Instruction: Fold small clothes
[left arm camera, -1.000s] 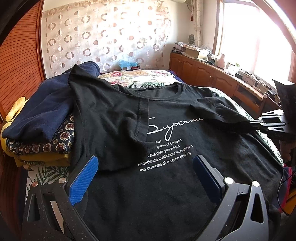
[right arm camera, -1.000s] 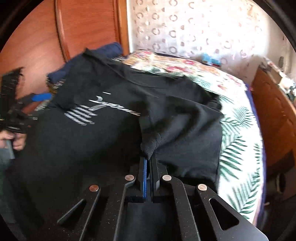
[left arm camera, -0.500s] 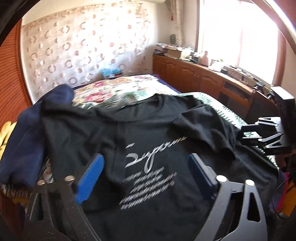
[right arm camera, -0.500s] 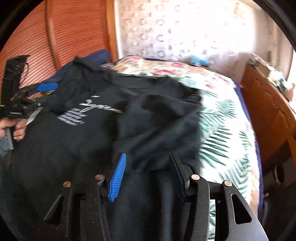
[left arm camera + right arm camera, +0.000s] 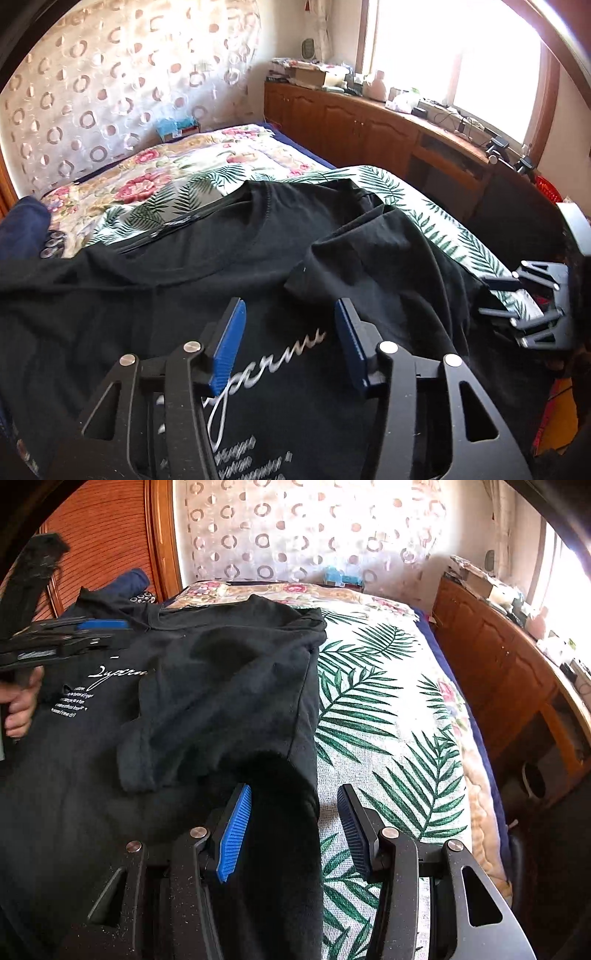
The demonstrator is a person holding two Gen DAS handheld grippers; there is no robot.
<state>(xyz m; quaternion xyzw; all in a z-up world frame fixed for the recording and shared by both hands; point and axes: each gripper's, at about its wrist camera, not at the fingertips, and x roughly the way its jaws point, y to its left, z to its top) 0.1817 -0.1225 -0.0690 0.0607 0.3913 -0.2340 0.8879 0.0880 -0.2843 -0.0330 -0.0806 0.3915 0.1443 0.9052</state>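
Observation:
A black T-shirt with white script lettering lies face up on the bed; it also shows in the right wrist view. Its right sleeve is folded inward over the chest. My left gripper is open and empty, low over the lettering. My right gripper is open and empty, straddling the shirt's right side edge. The right gripper also shows at the far right of the left wrist view, and the left gripper at the far left of the right wrist view.
The bed has a palm-leaf sheet and a floral quilt. A stack of folded clothes with a navy piece lies at the left. A wooden sideboard with clutter runs along the right under the window.
My right gripper has let go of the sleeve, opened, and shifted right to the shirt's side edge. My left gripper has moved forward over the lettering, its jaws narrower but still open.

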